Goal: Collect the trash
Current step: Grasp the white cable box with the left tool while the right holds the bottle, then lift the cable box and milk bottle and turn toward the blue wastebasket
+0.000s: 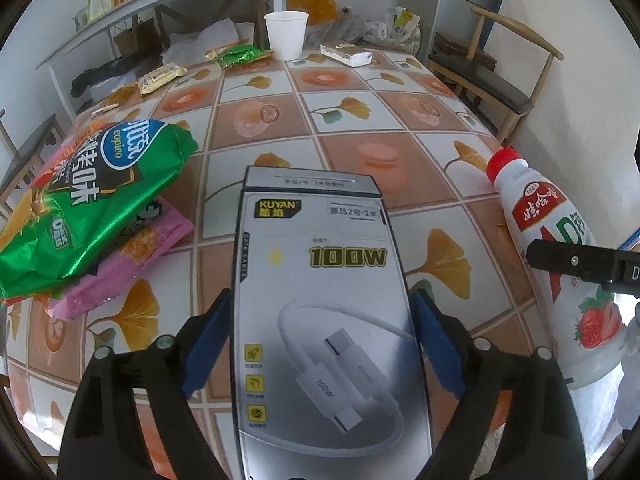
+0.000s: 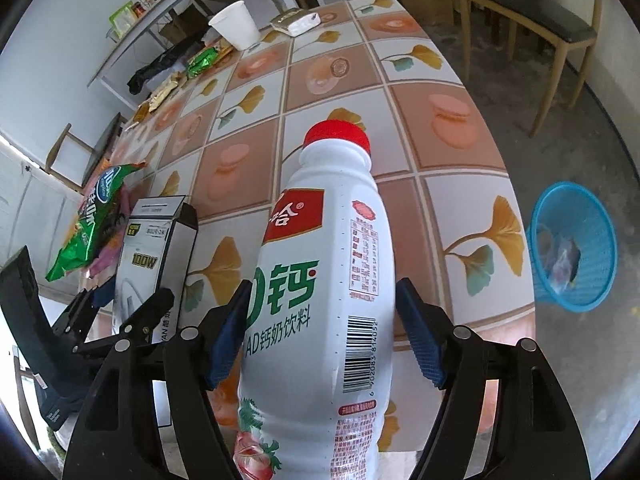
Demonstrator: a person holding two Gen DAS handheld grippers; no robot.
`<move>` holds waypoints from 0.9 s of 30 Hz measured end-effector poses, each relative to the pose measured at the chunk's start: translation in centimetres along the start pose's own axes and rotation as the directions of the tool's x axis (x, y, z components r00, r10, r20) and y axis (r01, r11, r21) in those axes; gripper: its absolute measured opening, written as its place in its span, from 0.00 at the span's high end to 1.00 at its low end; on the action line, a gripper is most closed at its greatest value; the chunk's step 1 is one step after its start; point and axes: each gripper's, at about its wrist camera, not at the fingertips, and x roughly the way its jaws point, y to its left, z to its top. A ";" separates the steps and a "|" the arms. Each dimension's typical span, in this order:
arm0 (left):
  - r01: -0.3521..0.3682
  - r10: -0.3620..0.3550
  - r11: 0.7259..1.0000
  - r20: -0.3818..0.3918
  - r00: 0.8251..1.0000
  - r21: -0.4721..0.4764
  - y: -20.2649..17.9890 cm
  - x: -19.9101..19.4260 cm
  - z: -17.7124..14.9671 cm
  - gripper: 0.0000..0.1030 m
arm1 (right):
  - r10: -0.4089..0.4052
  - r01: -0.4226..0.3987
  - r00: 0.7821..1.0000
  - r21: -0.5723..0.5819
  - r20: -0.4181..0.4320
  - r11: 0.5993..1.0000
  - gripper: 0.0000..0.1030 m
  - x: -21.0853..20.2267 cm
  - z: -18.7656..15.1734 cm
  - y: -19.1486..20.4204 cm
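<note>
Box [image 1: 320, 300] and bottle [image 2: 320, 280] (red-capped) between fingers [image 1: 208, 344].

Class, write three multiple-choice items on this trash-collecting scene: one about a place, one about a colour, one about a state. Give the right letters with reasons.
1. Where is the blue basket?
A. on the table
B. on the floor beside the table
C. on a chair

2. What colour is the cap of the milk drink bottle?
A. red
B. green
C. white

3. What is the left hand-held gripper doing?
A. hanging open over the table
B. shut on a paper cup
C. shut on the cable box

Answers: 1 B, the right wrist view shows it on the grey floor past the table edge. 2 A, the red cap tops the white bottle, which the right hand-held gripper grips. 3 C, both blue pads press the box's sides.
</note>
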 end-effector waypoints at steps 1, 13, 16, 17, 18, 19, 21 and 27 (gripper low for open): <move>-0.002 0.002 1.000 0.002 1.000 0.004 0.0 0.0 0.0 0.21 | -0.005 0.005 1.000 -0.002 0.001 1.000 0.36 0.0 0.0 0.1; -0.006 0.006 1.000 0.001 1.000 -0.002 0.0 0.1 -0.1 0.21 | -0.016 0.016 1.000 0.002 -0.003 1.000 0.38 0.1 0.1 0.2; -0.011 0.011 1.000 0.003 1.000 0.002 -0.1 -0.1 -0.2 0.21 | -0.018 0.018 1.000 0.000 0.002 1.000 0.38 0.0 0.0 0.2; -0.012 0.012 1.000 0.004 1.000 0.003 -0.1 -0.1 -0.3 0.21 | -0.019 0.019 1.000 -0.002 0.003 1.000 0.39 0.0 0.0 0.2; -0.014 0.013 1.000 0.005 1.000 0.004 -0.2 -0.1 -0.3 0.21 | -0.020 0.020 1.000 -0.003 0.003 1.000 0.39 0.1 0.0 0.2; -0.015 0.015 1.000 0.007 1.000 0.003 -0.2 -0.2 -0.3 0.22 | -0.019 0.019 1.000 -0.004 0.004 1.000 0.40 0.1 -0.1 0.2; -0.015 0.015 1.000 0.009 1.000 0.002 -0.2 -0.2 -0.3 0.22 | -0.017 0.017 1.000 -0.007 0.003 1.000 0.41 0.1 -0.1 0.3; -0.019 0.019 1.000 0.019 1.000 0.008 -0.2 -0.4 -0.4 0.22 | -0.041 0.041 0.999 -0.029 0.010 0.999 0.41 -0.1 -0.3 0.6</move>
